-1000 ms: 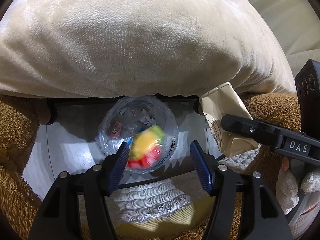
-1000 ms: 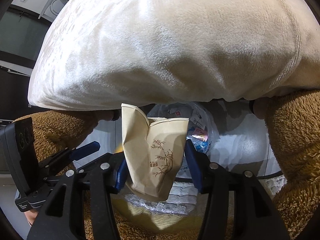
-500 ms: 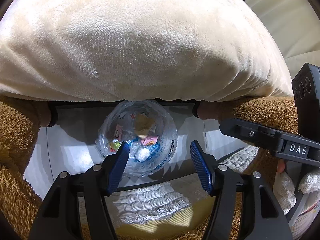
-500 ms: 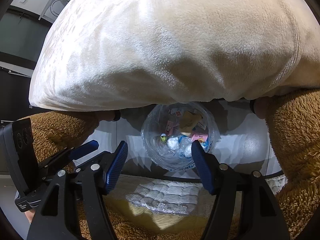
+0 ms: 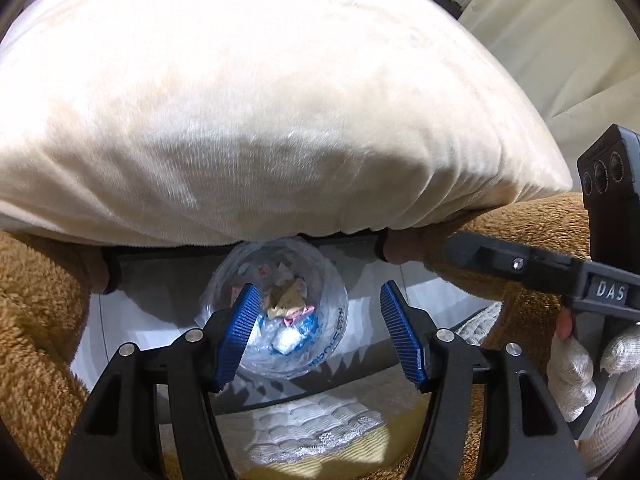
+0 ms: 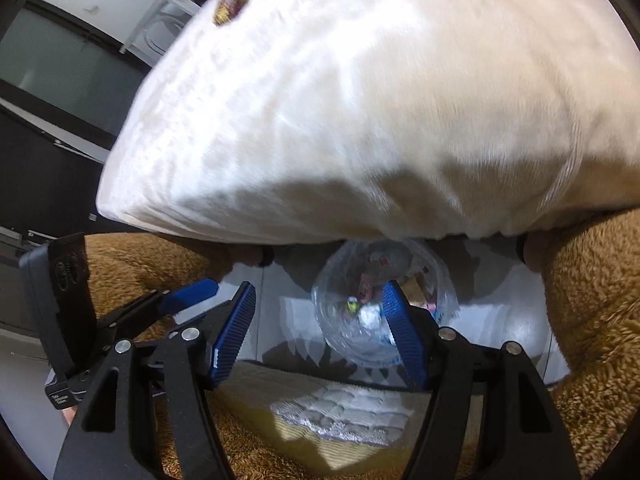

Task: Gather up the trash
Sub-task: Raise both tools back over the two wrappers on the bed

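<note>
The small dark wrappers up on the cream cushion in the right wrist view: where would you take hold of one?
Judging by the blurred view, each wrapper lies flat on the cushion top. Come from above and pinch a raised edge or crinkled end; the soft plush should give under the fingertips.

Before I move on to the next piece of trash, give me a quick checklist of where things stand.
1. Left tongs empty and open: ok, nothing between the blue pads.
2. Right tongs empty and open: ok.
3. Clear bag-lined bin below both tongs: ok, its open mouth faces up.
4. Crumpled paper cup inside the bin: ok, it lies on the wrappers.
5. More trash left to collect: not ok, two small wrappers lie on the cream cushion.
6. Room left in the bin: cannot tell, its depth is not readable from above.
</note>
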The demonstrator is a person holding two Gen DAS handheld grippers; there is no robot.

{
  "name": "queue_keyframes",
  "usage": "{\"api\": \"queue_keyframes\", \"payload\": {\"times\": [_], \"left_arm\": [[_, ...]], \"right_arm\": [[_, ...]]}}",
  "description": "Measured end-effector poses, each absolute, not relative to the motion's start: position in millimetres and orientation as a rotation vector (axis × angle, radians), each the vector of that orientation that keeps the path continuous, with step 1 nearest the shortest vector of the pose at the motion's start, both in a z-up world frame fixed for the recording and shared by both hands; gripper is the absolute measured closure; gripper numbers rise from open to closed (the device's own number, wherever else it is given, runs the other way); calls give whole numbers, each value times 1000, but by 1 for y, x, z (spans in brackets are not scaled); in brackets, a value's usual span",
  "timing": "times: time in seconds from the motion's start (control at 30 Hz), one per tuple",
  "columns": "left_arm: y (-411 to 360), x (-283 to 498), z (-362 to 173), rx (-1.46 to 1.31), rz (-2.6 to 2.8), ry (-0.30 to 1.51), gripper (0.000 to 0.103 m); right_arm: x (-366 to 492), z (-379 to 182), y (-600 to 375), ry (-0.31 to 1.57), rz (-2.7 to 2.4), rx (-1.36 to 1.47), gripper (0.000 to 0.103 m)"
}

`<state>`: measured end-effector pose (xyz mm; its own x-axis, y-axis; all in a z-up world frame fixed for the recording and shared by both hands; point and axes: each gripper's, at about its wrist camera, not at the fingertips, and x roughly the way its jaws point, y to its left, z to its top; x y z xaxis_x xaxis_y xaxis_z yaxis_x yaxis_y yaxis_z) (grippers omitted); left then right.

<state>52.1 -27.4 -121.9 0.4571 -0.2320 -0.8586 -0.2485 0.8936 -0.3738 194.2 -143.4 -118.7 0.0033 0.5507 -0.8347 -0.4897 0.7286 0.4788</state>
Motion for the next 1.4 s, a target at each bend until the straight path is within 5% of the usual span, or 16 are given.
{"api": "queue_keyframes", "payload": {"times": [0.27, 1.1, 1.17, 1.4], "left_arm": [[-17, 51, -88, -439, 3, 958, 41], [103, 130, -7, -367, 111, 720, 33], [111, 139, -5, -360, 117, 716, 33], [134, 166, -2, -323, 118, 692, 18]], "right_arm": [[197, -72, -154, 1112, 921, 121, 37], [341, -33, -48, 979, 872, -7, 37], [352, -34, -36, 966, 861, -10, 25], [387, -43, 10, 926, 843, -50, 15]]}}
